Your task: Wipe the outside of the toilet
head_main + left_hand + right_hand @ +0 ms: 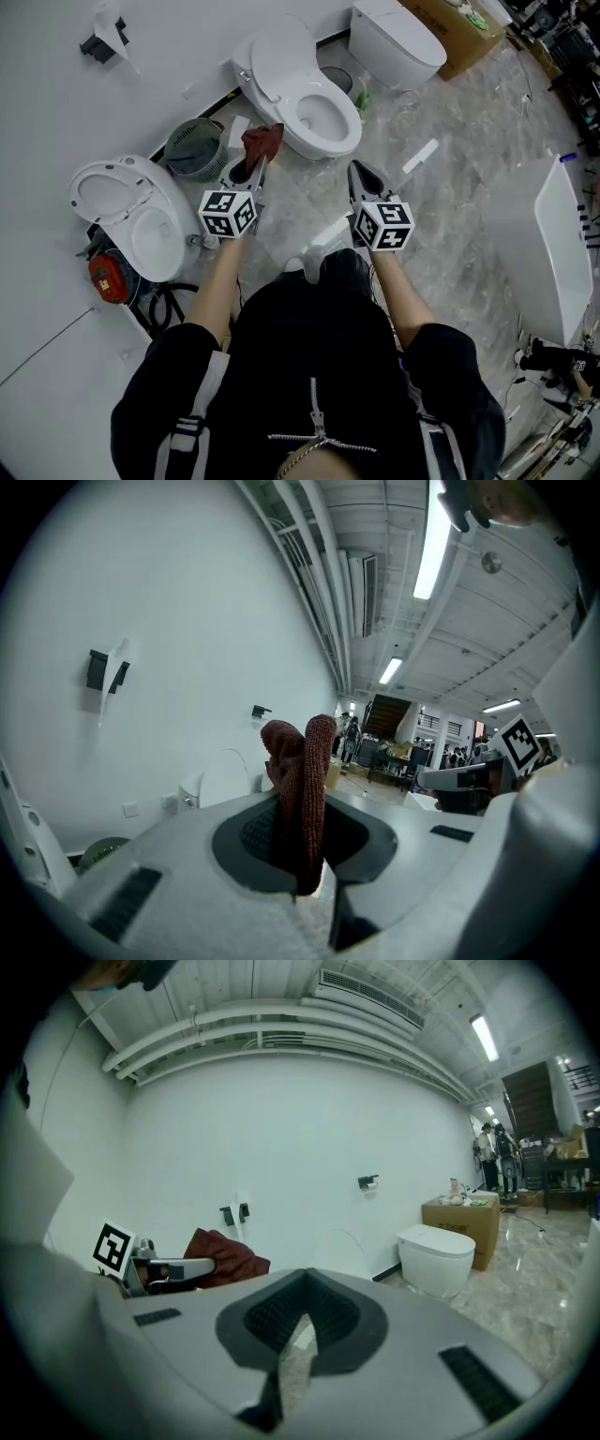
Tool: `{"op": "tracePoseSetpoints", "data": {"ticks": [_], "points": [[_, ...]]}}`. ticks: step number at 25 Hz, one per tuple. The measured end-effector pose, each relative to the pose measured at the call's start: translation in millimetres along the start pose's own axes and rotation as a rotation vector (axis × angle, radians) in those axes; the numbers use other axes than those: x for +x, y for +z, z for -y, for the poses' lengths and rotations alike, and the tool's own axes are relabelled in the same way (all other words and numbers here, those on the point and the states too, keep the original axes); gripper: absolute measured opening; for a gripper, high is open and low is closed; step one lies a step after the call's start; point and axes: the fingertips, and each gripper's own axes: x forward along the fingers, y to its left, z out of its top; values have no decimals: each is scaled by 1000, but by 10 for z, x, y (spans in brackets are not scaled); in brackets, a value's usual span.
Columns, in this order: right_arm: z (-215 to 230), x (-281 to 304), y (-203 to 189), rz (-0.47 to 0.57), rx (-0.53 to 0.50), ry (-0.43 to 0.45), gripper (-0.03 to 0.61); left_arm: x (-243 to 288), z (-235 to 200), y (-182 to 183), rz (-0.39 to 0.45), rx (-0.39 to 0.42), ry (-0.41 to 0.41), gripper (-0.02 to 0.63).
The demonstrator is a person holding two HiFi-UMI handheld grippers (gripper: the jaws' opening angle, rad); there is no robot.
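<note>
The left hand-held gripper (253, 165) is clenched on a red cloth (263, 141), which stands upright at the near left edge of the open white toilet (298, 92). Whether they touch is unclear. The right hand-held gripper (362, 174) is closed on nothing, nearer and to the right of the toilet.

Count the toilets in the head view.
3. The middle toilet stands open straight ahead, the closed toilet sits back right, the left toilet stands open at far left. More may be hidden.

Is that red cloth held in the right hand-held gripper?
No, the red cloth is pinched between the jaws of the left hand-held gripper; the right hand-held gripper is shut on nothing.
</note>
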Motion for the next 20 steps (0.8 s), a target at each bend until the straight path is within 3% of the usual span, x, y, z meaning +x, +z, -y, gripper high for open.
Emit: {"op": "tracePoseSetpoints", "data": {"ticks": [9, 20], "points": [[319, 524, -33, -26, 27, -5, 3, 571, -329, -121, -31, -25, 30, 48], [847, 1738, -14, -107, 19, 92, 3, 1606, -958, -230, -72, -85, 119, 48]]}}
